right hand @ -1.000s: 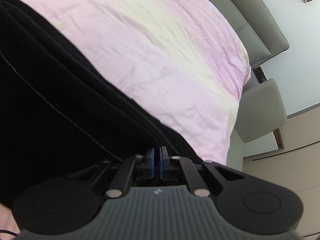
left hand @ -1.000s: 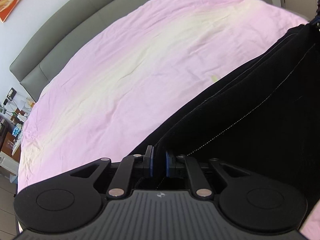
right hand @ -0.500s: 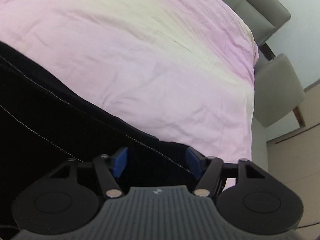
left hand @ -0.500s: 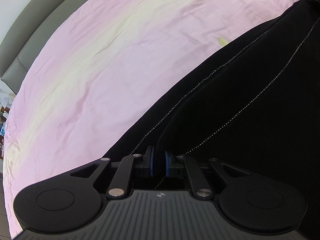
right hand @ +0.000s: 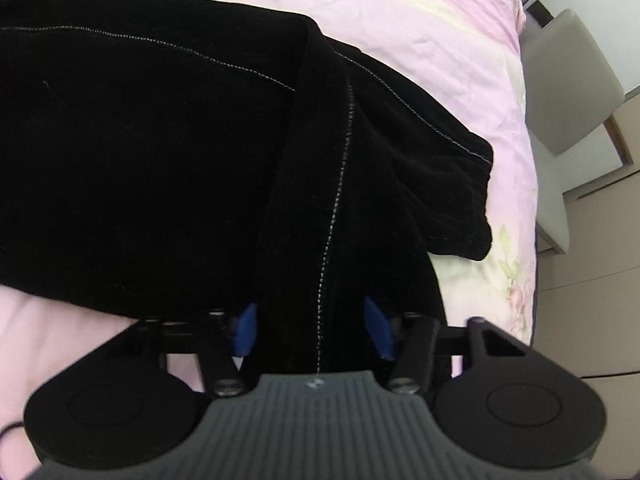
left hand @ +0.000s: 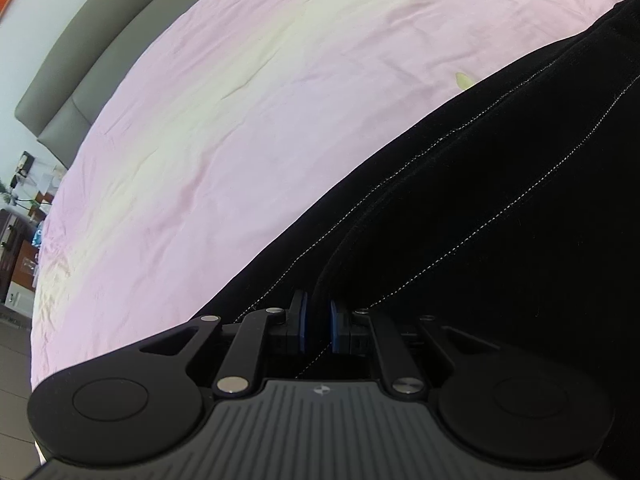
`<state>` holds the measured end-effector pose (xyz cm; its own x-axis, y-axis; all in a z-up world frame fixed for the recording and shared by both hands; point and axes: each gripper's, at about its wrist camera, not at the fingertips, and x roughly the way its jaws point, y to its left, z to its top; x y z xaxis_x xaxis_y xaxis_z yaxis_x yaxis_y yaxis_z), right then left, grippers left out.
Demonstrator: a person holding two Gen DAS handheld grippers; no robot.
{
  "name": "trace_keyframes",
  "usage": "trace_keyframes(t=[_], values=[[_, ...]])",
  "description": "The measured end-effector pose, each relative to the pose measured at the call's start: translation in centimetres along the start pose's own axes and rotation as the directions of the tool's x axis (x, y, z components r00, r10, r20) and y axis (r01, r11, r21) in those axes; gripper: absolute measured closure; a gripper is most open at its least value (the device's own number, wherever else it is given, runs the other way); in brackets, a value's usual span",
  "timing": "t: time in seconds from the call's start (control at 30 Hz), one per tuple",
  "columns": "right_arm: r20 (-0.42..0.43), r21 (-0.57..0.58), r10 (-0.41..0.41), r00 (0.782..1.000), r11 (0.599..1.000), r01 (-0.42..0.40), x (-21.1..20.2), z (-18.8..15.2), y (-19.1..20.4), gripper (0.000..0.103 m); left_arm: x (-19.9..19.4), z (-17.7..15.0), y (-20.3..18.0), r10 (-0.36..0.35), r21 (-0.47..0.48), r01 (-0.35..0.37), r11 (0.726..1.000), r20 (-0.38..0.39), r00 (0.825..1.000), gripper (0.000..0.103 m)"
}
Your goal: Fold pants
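Black corduroy-like pants with pale contrast stitching, one item, lying on the bed across a pink and cream cotton sheet; we judge them part folded, layers stacked so the stitched seams run side by side.

Left gripper: we have its blue-padded fingers pinched on a ridge of the pants' edge. The hold reads as an anchor, keeping that end of the stack aligned and flat against the sheet.

Right gripper: we hold its blue fingers spread wide, a stitched band of fabric lying between them but unclamped. We judge that this end has been laid down and needs no holding.

Cuff or hem end: bunched and crumpled toward the bed's edge, not squared with the rest; likely to want smoothing.

Surroundings: grey upholstered headboard behind the sheet; grey padded chair just beside the bed.
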<state>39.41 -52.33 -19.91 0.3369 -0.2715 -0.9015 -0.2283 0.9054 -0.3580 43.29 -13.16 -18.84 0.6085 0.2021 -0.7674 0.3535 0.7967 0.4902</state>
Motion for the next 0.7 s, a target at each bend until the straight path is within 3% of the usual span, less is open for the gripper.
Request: trace_keyframes(t=[0.03,0.07,0.13,0.23,0.4,0.47,0.53,0.7], values=[[0.009,0.015,0.006,1.000,1.000,-0.006,-0.6,-0.2,-0.6,0.086,-0.1,0.1,-0.2,0.011,-0.001,-0.011,1.000,0.002,1.000,0.092],[0.016,0.030,0.005,1.000,1.000,-0.006,-1.2,-0.2,-1.1,0.099,-0.3,0.2,-0.2,0.018,-0.006,-0.018,1.000,0.009,1.000,0.092],[0.060,0.021,-0.044,0.997,0.999,0.042,-3.1,0.0,-2.3,0.101,-0.8,0.4,0.1,0.024,-0.025,-0.023,0.999,0.019,1.000,0.093],[0.120,-0.001,-0.193,0.974,0.981,0.194,-5.0,1.1,-4.5,0.101,-1.6,0.4,0.1,0.042,-0.032,-0.041,0.999,0.033,0.999,0.094],[0.158,0.021,-0.307,0.938,0.951,0.308,-4.7,5.0,-8.1,0.102,-3.1,1.0,1.1,0.082,-0.071,-0.077,0.994,0.069,0.994,0.094],[0.163,0.002,-0.325,0.932,0.944,0.329,-3.7,6.8,-8.4,0.102,-3.5,1.7,2.2,0.088,-0.101,-0.081,0.992,0.070,0.994,0.094],[0.131,-0.025,-0.312,0.941,0.948,0.318,-1.8,8.7,-8.7,0.102,-3.2,2.6,3.4,0.102,-0.127,-0.092,0.988,0.072,0.992,0.095],[0.062,-0.074,-0.306,0.950,0.948,0.310,4.0,11.8,-8.3,0.102,0.5,4.0,3.4,0.059,-0.082,-0.057,0.995,0.026,0.998,0.094]])
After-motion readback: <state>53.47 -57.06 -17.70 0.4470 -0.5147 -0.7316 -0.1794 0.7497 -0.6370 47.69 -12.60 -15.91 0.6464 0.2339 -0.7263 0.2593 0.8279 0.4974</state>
